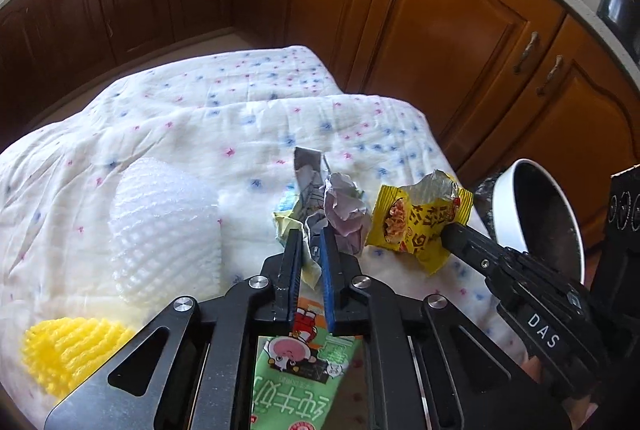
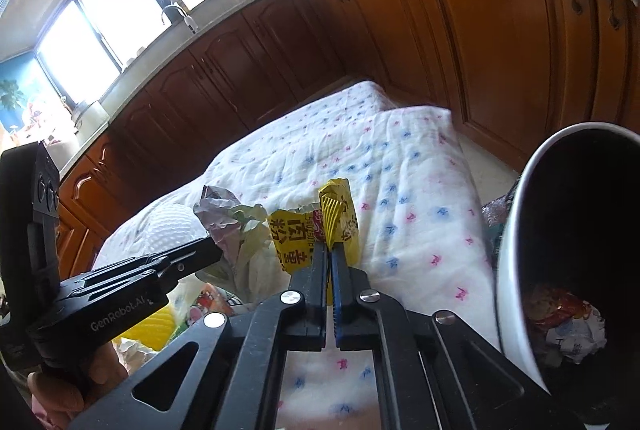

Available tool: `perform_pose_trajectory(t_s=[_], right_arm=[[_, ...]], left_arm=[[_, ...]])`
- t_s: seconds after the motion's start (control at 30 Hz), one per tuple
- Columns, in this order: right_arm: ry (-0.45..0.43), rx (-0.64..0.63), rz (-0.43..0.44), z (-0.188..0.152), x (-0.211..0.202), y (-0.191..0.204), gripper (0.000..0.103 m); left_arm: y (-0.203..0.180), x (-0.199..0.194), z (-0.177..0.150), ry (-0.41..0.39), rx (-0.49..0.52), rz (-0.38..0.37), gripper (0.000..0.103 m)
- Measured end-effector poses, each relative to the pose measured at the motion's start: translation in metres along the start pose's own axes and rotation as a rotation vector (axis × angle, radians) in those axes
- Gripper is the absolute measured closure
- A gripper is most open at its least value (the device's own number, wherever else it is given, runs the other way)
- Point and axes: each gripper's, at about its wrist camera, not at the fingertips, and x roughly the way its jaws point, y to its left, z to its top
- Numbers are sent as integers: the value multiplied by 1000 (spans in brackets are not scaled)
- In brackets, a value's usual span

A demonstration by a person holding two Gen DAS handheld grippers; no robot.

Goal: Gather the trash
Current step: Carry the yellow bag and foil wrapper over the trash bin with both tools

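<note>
left claw (image 1: 310,242) – clamped on crumpled paper (image 1: 344,209) | right claw (image 2: 329,254) – clamped on yellow wrapper (image 2: 320,230), upright

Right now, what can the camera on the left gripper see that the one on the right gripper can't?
Only the left wrist view shows the green milk carton under the left gripper, which is shut on crumpled paper.

Only the right wrist view shows trash already inside the white bin, plus the window and sink faucet.

Both show the right gripper shut on the yellow snack wrapper, the white foam net and the dotted quilt.
</note>
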Motion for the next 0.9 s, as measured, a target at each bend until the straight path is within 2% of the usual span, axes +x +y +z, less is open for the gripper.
perform_pose_trajectory(t_s=[0.5,0.9], right_arm=[[-122,31,-38,-15,-78,-19,102],[-196,83,-123,-35,-142,-58,101]], left_arm=[[-27,-49,-17,-72,49,-93,96],[-89,-70,-36,-83,144,-197,96]])
